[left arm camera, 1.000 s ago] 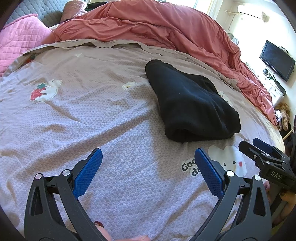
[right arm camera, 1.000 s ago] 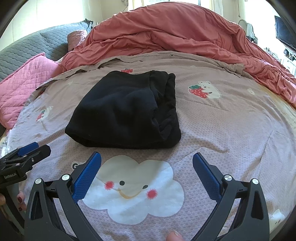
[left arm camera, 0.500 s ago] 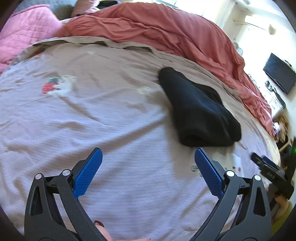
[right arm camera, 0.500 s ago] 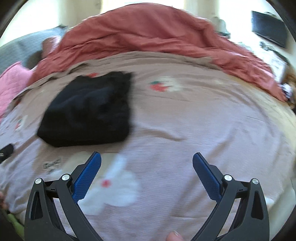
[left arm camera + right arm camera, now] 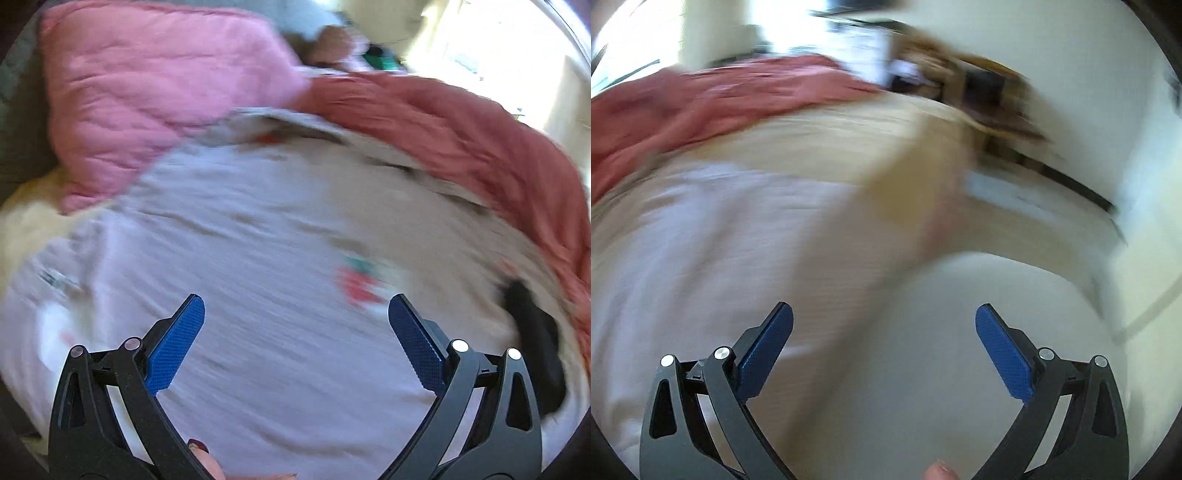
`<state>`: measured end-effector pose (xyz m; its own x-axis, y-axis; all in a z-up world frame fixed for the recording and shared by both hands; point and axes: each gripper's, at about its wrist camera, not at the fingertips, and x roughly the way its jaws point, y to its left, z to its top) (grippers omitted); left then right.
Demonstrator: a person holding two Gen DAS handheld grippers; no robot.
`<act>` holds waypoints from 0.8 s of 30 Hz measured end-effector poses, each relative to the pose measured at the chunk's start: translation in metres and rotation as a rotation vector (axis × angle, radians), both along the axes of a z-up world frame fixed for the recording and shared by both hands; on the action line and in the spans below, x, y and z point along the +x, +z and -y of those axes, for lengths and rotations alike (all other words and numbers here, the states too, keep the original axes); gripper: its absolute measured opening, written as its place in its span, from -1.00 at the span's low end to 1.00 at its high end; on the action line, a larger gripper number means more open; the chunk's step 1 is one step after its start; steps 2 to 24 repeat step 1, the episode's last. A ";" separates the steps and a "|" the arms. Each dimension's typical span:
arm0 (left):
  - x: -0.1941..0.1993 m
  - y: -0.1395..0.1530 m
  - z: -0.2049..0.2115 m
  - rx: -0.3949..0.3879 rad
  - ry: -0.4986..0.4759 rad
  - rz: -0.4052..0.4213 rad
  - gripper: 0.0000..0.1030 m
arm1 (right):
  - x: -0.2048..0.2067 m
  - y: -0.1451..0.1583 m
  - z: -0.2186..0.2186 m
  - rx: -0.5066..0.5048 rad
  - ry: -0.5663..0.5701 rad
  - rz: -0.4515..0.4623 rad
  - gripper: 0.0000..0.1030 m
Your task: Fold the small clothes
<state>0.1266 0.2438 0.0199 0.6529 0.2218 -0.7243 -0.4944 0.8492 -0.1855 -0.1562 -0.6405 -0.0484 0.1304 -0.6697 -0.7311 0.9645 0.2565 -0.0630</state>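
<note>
The folded black garment lies on the printed bedsheet at the far right edge of the blurred left wrist view. My left gripper is open and empty above the sheet, well left of the garment. My right gripper is open and empty; its blurred view shows the bed's corner and pale floor, with no garment in sight.
A pink quilted pillow lies at the upper left and a salmon duvet is piled along the far side; it also shows in the right wrist view. Blurred furniture stands beyond the bed.
Both grippers have swung away from the folded black garment, the left one leftward toward the pillow, the right one rightward past the bed's edge. Both stayed open.
</note>
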 end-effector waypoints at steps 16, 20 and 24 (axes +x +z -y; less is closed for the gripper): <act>0.003 -0.003 -0.014 0.011 0.027 -0.020 0.82 | -0.014 -0.007 0.012 0.025 -0.049 0.006 0.91; 0.003 -0.003 -0.014 0.011 0.027 -0.020 0.82 | -0.014 -0.007 0.012 0.025 -0.049 0.006 0.91; 0.003 -0.003 -0.014 0.011 0.027 -0.020 0.82 | -0.014 -0.007 0.012 0.025 -0.049 0.006 0.91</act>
